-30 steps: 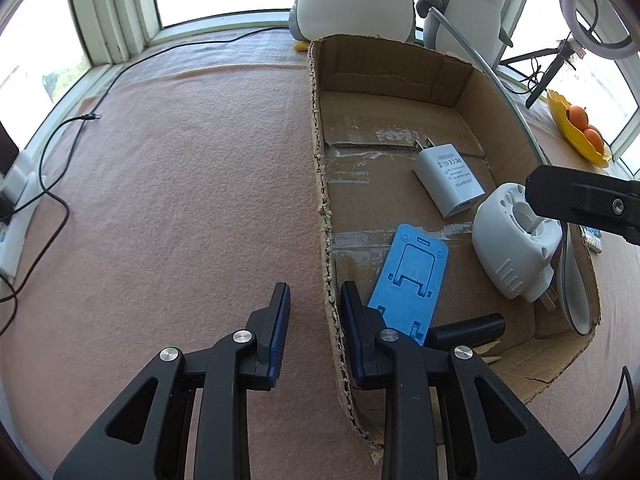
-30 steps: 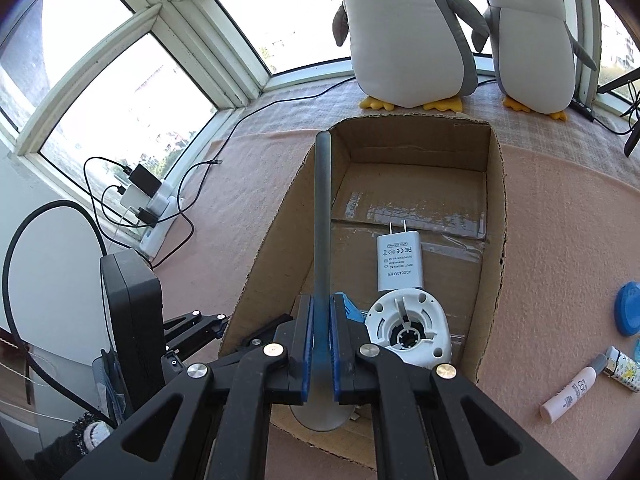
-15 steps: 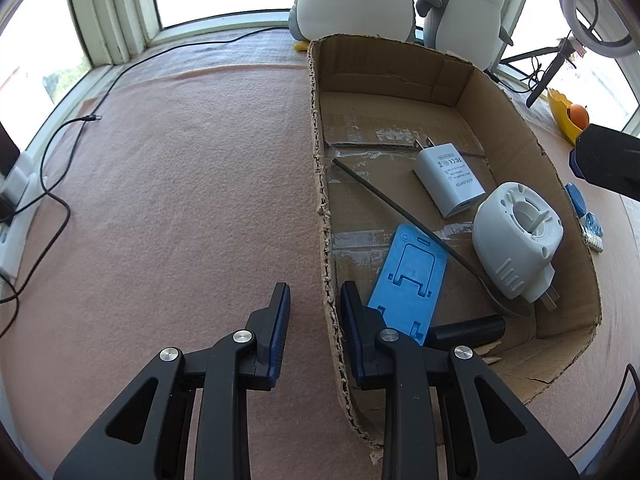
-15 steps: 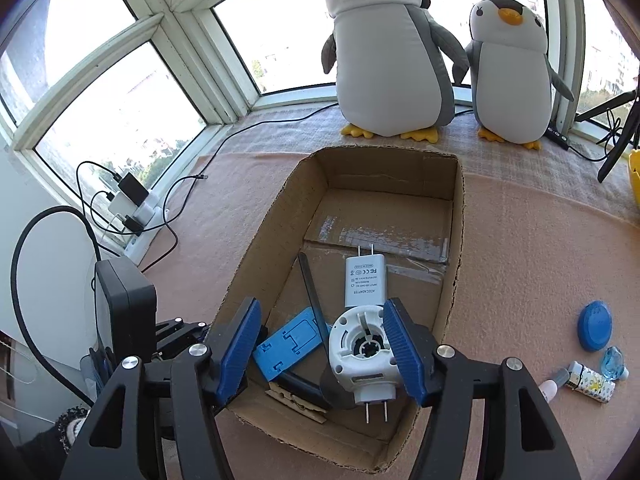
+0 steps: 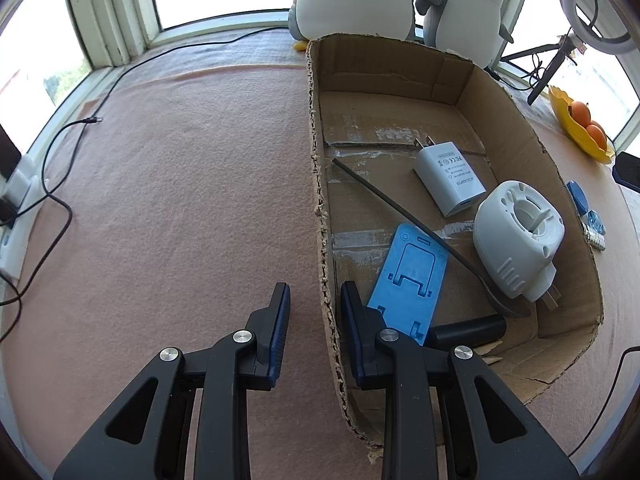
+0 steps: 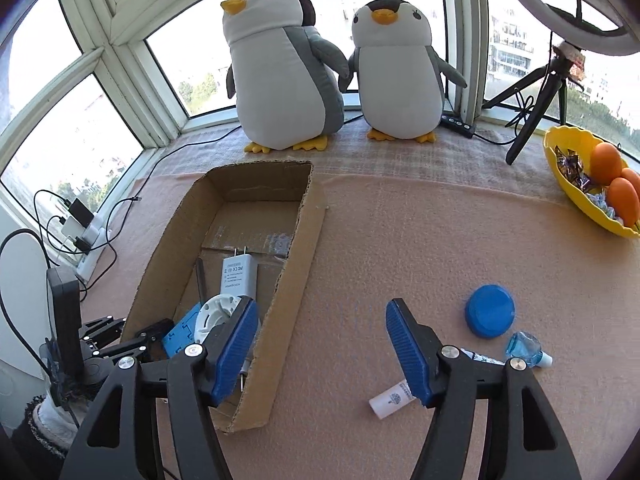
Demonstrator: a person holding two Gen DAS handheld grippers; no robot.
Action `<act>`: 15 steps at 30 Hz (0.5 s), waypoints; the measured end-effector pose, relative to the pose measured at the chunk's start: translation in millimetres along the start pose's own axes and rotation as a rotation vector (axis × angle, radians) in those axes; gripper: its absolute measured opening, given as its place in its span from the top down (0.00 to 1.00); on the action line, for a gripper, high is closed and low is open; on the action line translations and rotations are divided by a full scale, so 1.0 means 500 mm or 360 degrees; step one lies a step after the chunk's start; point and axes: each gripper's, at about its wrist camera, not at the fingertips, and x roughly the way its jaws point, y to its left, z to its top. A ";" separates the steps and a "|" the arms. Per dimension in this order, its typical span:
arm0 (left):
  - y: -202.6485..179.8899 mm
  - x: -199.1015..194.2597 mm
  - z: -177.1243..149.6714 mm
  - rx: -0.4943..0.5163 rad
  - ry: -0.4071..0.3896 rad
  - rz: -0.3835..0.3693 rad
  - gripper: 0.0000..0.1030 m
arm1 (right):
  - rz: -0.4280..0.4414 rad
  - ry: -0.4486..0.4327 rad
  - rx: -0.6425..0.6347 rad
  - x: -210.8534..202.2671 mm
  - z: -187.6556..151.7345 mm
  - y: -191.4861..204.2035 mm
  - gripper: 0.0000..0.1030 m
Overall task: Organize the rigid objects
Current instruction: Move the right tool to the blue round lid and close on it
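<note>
The left gripper [image 5: 313, 320] is closed on the left wall of the cardboard box [image 5: 320, 208], one finger outside and one finger inside. The right gripper [image 6: 320, 354] is empty and its jaws are opening; it hangs over the pink cloth [image 6: 400, 248], just beside the right wall of the box.

Inside the box lie a white charger [image 5: 450, 178], a white round plug part [image 5: 516, 240], a blue phone stand [image 5: 412, 276], a long dark spoon [image 5: 420, 228] that leans across the stand, and a black cylinder [image 5: 466, 330].

On the cloth to the right of the right gripper lie a blue lid [image 6: 490, 316], a small blue bottle [image 6: 526, 346] and a white tube [image 6: 394, 400].
</note>
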 end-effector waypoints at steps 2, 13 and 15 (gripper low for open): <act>0.000 0.000 0.000 0.0001 0.0001 0.0002 0.76 | -0.0049 0.0013 0.0031 -0.002 -0.001 -0.038 0.39; -0.005 -0.001 -0.001 0.0003 0.0002 0.0020 0.76 | -0.0282 0.0179 0.0159 0.036 -0.014 -0.206 0.39; -0.005 -0.002 -0.001 0.0001 0.0003 0.0021 0.76 | -0.0267 0.0210 0.0185 0.050 -0.018 -0.219 0.39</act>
